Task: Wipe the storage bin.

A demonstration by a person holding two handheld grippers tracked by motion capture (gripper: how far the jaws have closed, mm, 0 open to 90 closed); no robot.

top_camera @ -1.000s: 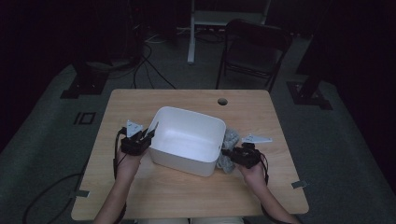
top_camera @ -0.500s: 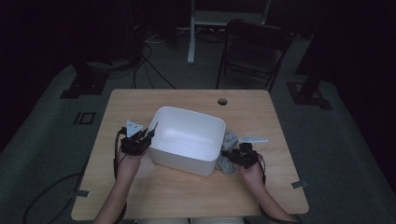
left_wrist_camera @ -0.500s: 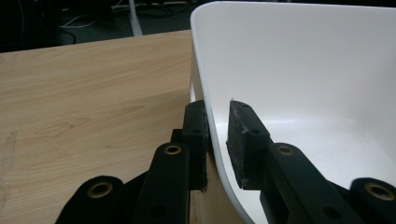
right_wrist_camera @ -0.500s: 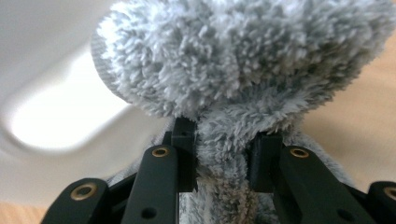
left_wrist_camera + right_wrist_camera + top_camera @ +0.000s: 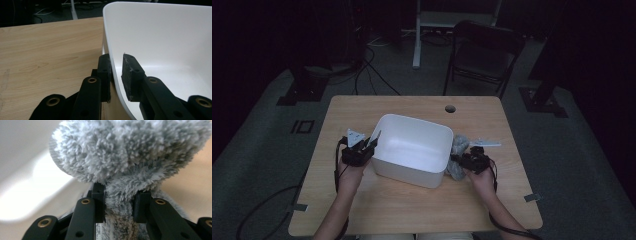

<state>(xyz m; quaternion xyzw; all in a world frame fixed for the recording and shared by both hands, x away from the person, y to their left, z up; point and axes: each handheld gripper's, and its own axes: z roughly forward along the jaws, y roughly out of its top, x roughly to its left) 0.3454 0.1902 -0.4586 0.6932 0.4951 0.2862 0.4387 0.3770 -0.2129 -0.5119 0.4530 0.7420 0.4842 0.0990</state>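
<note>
A white plastic bin (image 5: 407, 172) stands in the middle of the wooden table (image 5: 412, 210). My left gripper (image 5: 371, 145) is at its left rim. In the left gripper view the gripper (image 5: 116, 61) has one jaw outside and one inside the bin wall (image 5: 162, 37), shut on the rim. A grey fluffy cloth (image 5: 458, 145) lies bunched against the bin's right side. My right gripper (image 5: 459, 161) points left into it. In the right gripper view the gripper (image 5: 120, 188) pinches a fold of the cloth (image 5: 125, 152), with the bin's white wall (image 5: 25, 145) behind.
A cable hole (image 5: 450, 108) sits near the table's far edge. A dark folding chair (image 5: 482, 50) and a white desk leg (image 5: 417, 35) stand beyond the table. Cables run over the floor at the left. Bare wood lies in front of the bin.
</note>
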